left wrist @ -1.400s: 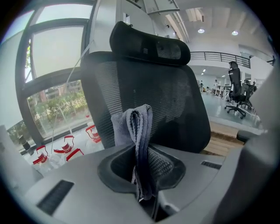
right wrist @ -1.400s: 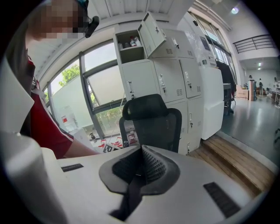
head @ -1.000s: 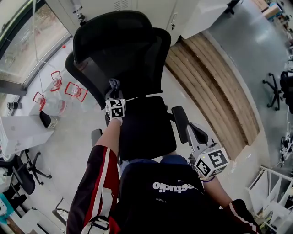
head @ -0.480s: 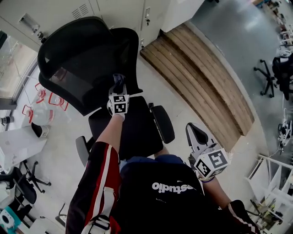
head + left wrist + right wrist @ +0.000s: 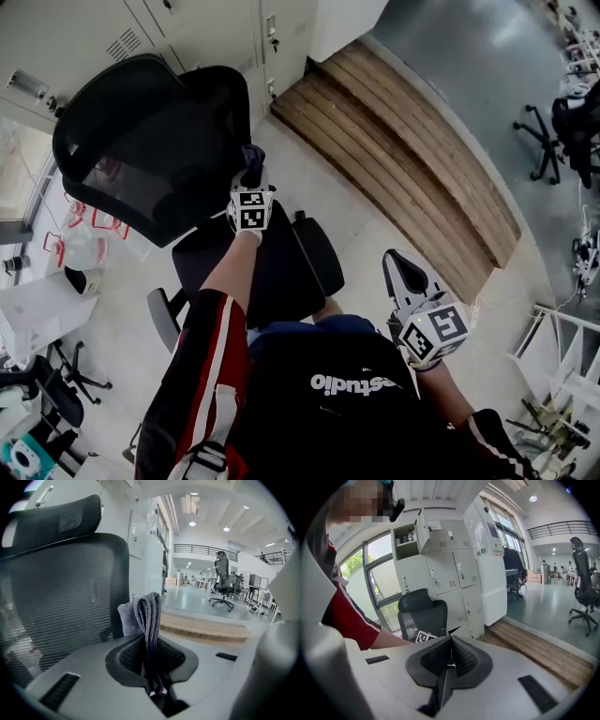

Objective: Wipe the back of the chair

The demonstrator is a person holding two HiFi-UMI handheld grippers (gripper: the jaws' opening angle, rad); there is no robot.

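**Chair back at upper left, cloth clamped beside its edge**

Chair back of black mesh (image 5: 131, 164) fills the upper left of the head view, tilted, with the black padded seat (image 5: 267, 277) below it at the centre. In the left gripper view the same mesh back (image 5: 61, 602) takes up the left half of the frame, and its black mesh headrest (image 5: 51, 522) sits along the top left.

A folded grey cloth (image 5: 144, 616) stands upright between the jaws of the left gripper (image 5: 151, 651), which are clenched on its lower part. The upper fold of the cloth rises just beside the right edge of the back. No view shows whether the two touch. From the head view, the left gripper (image 5: 251, 180) sits at the centre of the frame with the cloth (image 5: 251, 157) at its tip, against the back's right rim.

The right gripper (image 5: 401, 270) is held at lower right, well apart from the chair. Its jaws (image 5: 450, 654) are pressed together with nothing between them. A light wooden slatted platform (image 5: 403, 141) runs diagonally across the upper right, and pale metal lockers (image 5: 454, 578) stand behind the chair.
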